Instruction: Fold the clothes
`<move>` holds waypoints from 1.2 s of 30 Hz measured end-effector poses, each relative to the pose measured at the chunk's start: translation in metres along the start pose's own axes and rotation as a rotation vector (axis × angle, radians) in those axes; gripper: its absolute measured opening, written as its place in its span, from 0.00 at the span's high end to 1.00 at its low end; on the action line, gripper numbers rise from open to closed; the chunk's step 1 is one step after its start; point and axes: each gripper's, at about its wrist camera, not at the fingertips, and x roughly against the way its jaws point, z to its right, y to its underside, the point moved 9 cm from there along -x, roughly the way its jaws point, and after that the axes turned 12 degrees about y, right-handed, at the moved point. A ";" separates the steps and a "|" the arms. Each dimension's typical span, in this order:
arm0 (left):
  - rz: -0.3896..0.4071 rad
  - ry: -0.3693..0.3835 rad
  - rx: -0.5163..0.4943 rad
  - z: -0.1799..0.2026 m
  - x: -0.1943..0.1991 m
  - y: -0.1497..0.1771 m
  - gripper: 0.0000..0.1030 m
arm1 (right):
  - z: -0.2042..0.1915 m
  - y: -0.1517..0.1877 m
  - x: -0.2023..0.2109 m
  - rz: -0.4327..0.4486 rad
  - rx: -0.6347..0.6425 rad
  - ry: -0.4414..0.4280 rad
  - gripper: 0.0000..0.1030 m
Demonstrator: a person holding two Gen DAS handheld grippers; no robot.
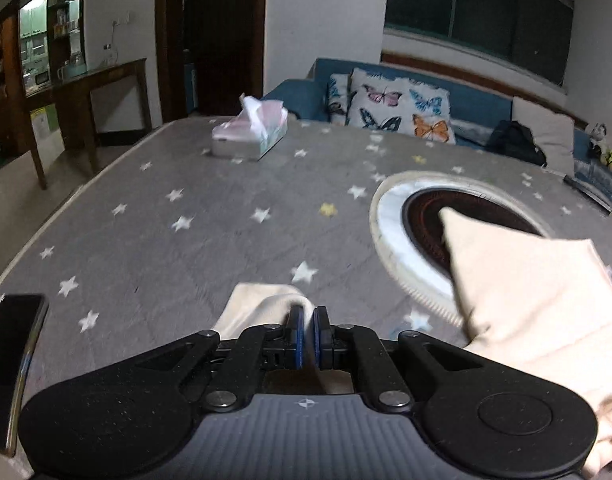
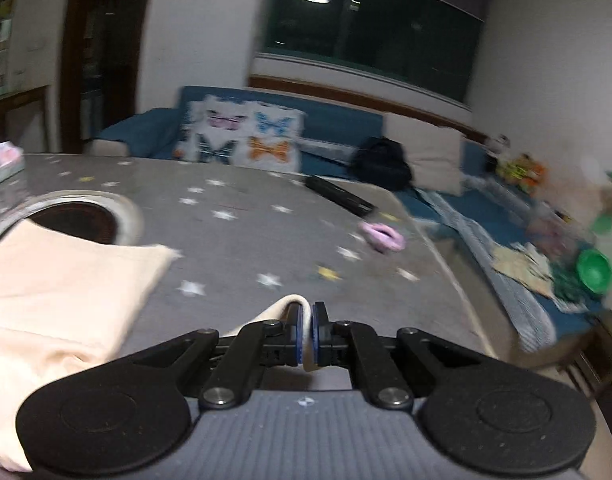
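Cream garment, smooth with soft folds, draped over the near tabletop. Left tool and right tool each pinch a bunched edge. Far left: tissue box, a tissue protruding.

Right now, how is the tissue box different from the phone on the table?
The tissue box is pale, chunky and sits far back on the table; the phone is black, thin and lies at the near left edge. A tissue sticks up from the box; the phone's screen is dark. Both rest on the starry cloth.
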 end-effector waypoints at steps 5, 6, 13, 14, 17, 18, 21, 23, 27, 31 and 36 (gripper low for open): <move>-0.020 -0.014 0.015 -0.006 -0.004 0.007 0.94 | 0.041 0.028 -0.009 -0.067 -0.043 0.087 0.96; -0.024 -0.015 0.005 -0.006 -0.002 0.008 0.94 | 0.041 0.034 -0.010 -0.082 -0.035 0.088 0.96; -0.042 -0.005 -0.042 -0.002 0.008 0.009 0.90 | 0.043 0.064 -0.008 -0.159 0.009 0.094 0.82; -0.036 -0.002 -0.049 0.000 0.010 0.006 0.89 | 0.044 0.059 -0.006 -0.152 0.016 0.098 0.81; -0.009 -0.003 -0.077 0.005 0.017 -0.004 0.79 | 0.051 0.044 -0.001 -0.121 0.027 0.134 0.77; -0.002 -0.003 -0.084 0.007 0.019 -0.007 0.73 | 0.053 0.039 0.000 -0.112 0.022 0.140 0.77; 0.015 0.023 -0.107 0.018 0.018 -0.020 0.66 | 0.051 0.024 0.002 -0.092 -0.021 0.099 0.77; 0.014 0.053 -0.129 0.031 0.012 -0.027 0.66 | 0.036 0.015 -0.001 -0.090 -0.037 0.028 0.77; -0.013 0.111 -0.181 0.064 -0.016 -0.036 0.66 | -0.005 0.000 -0.009 -0.089 -0.035 -0.123 0.77; -0.049 0.154 -0.222 0.092 -0.049 -0.042 0.66 | -0.049 -0.016 -0.019 -0.084 0.004 -0.233 0.77; -0.095 0.182 -0.270 0.115 -0.091 -0.050 0.66 | -0.097 -0.033 -0.032 -0.092 0.049 -0.331 0.77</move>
